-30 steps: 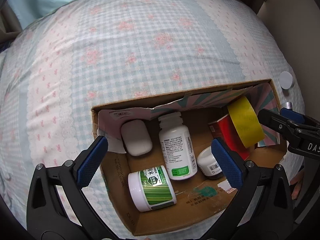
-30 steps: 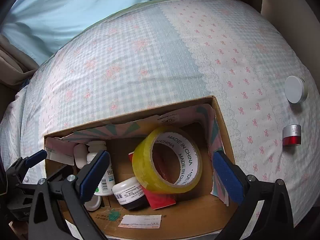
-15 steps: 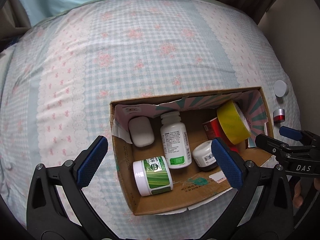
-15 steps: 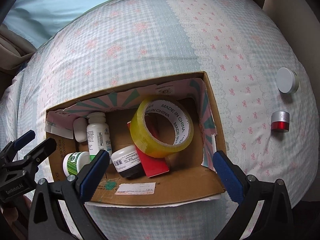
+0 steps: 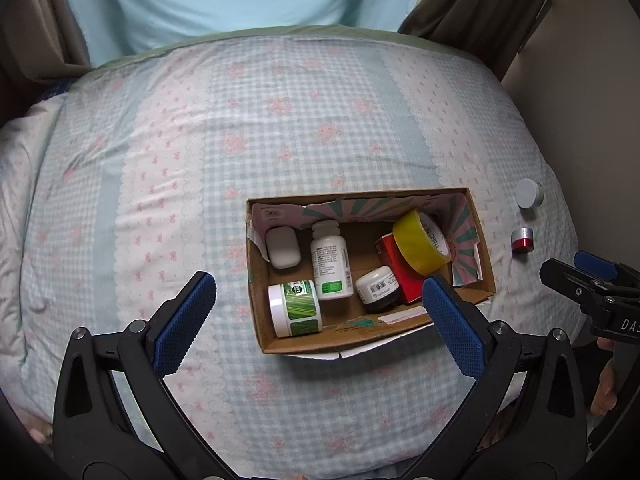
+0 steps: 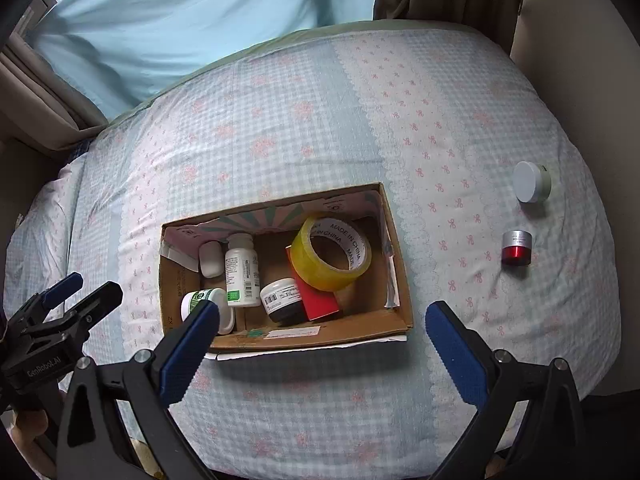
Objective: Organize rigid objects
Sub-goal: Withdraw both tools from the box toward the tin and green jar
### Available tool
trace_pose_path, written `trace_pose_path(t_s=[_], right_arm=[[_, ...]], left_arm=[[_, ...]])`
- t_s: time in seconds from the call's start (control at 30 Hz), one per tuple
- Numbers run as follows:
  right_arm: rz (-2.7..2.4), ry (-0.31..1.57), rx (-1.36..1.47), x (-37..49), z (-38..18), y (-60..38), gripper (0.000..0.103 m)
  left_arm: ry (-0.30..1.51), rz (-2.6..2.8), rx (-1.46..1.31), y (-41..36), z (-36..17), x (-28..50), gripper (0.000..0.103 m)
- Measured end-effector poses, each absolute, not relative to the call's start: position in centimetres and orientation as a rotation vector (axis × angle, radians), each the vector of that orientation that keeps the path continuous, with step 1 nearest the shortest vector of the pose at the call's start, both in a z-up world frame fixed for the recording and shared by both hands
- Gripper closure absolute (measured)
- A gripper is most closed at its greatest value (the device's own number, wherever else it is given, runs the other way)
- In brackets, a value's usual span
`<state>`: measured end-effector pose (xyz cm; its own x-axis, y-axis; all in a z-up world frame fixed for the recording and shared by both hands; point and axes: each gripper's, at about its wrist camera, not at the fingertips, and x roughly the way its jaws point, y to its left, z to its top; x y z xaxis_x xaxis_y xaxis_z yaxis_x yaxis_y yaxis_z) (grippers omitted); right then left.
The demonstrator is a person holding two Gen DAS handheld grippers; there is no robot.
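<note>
- My left gripper (image 5: 316,312) is spread wide, holding nothing, its right pad hiding part of the red box (image 5: 396,268).
- My right gripper (image 6: 320,344) gapes too; its left pad covers the green jar (image 6: 204,304).
- The cardboard box (image 6: 396,264) holds the tape roll (image 6: 332,254) and white bottle (image 6: 241,272).
- 2 small jars (image 6: 517,248) sit outside on the quilt (image 6: 320,120).

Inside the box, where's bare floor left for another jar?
Bare floor in the cardboard box lies at its right end, between the yellow tape roll and right wall. A narrower strip runs between white bottle and red box. The left half is crowded.
</note>
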<state>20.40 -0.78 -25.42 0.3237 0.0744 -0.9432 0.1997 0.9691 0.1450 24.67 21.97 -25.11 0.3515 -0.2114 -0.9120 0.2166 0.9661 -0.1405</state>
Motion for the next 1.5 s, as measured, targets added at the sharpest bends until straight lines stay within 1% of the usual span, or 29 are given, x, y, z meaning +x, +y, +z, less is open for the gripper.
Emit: trace_pose_path(t_s=[0.2,0.37,0.57,0.7,0.9,1.1,1.27,1.4,1.5], right_arm=[[-0.090,1.171,0.218,16.9,-21.3,-4.5,0.000],[-0.096,1.128,0.208,14.1,-19.2,-9.6,0.000],[-0.047,1.120,0.076,12.4,-19.0,-16.3,0.000],[0.003,1.126,0.065,12.3,-19.7,-21.7,0.000],[0.007,1.169,0.113,14.0,-21.7,-29.7,0.000],[-0.006,1.220,0.169,17.7,-25.4,-35.1,0.000],[0.007,1.261,0.219,22.0,-29.0,-37.6,0.000],[0.006,1.310,0.245,25.6,-32.3,-38.8,0.000],[0.007,1.346,0.276,27.6,-34.6,-39.2,0.000]], left_arm=[[1.144,-0.285,0.003,19.7,-22.2,22.3,0.000],[1.114,-0.266,0.018,16.2,-20.4,20.3,0.000],[1.106,-0.239,0.001,9.8,-19.7,18.1,0.000],[1.110,-0.217,-0.024,4.3,-20.3,17.1,0.000],[1.159,-0.235,0.011,-4.8,-22.7,16.8,0.000],[1.233,-0.295,0.041,-12.4,-26.2,18.1,0.000],[1.304,-0.349,0.055,-17.7,-31.4,20.3,0.000],[1.390,-0.378,0.011,-20.3,-36.9,22.2,0.000],[1.421,-0.377,0.010,-21.8,-40.1,23.2,0.001]])
